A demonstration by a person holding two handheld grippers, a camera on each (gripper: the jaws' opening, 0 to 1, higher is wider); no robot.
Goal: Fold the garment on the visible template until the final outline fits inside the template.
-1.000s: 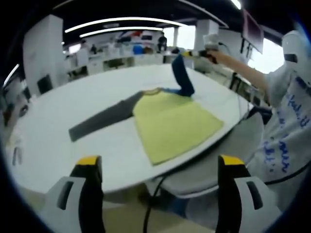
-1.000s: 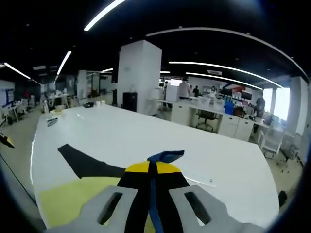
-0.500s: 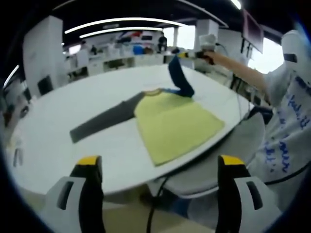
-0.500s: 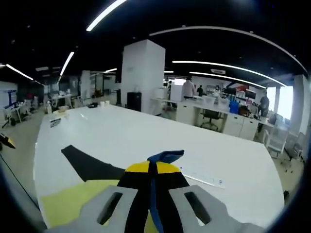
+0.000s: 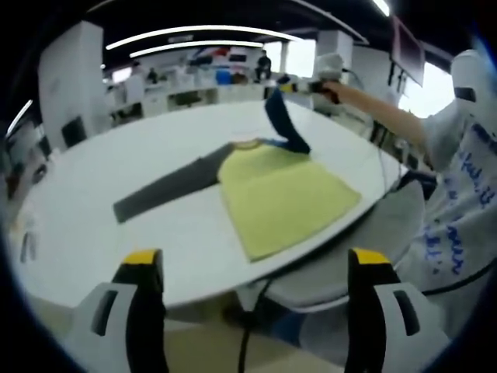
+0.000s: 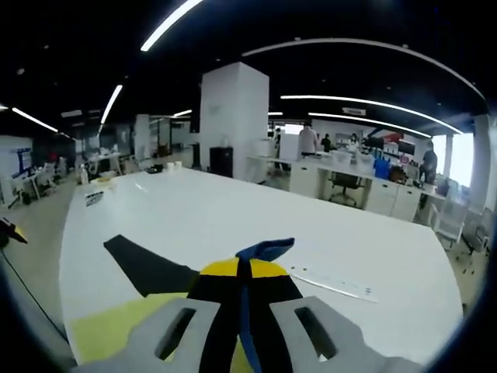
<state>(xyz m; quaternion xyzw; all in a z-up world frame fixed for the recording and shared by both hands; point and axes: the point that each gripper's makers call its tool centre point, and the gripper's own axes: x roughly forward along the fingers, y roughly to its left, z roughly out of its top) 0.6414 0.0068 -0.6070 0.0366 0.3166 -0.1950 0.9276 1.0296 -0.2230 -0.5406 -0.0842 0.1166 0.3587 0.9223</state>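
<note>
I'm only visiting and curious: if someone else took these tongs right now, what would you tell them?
Right tongs: shut on the blue sleeve, holding it up off the white table.
Left tongs: open, holding nothing, back from the table edge.
Shirt: yellow body lies flat near the table edge, grey sleeve stretched out to the side.
Done: one sleeve gripped and raised.
Left: lay that sleeve over the body, fold in the grey sleeve, then fold the body. I cannot make out a template outline.
</note>
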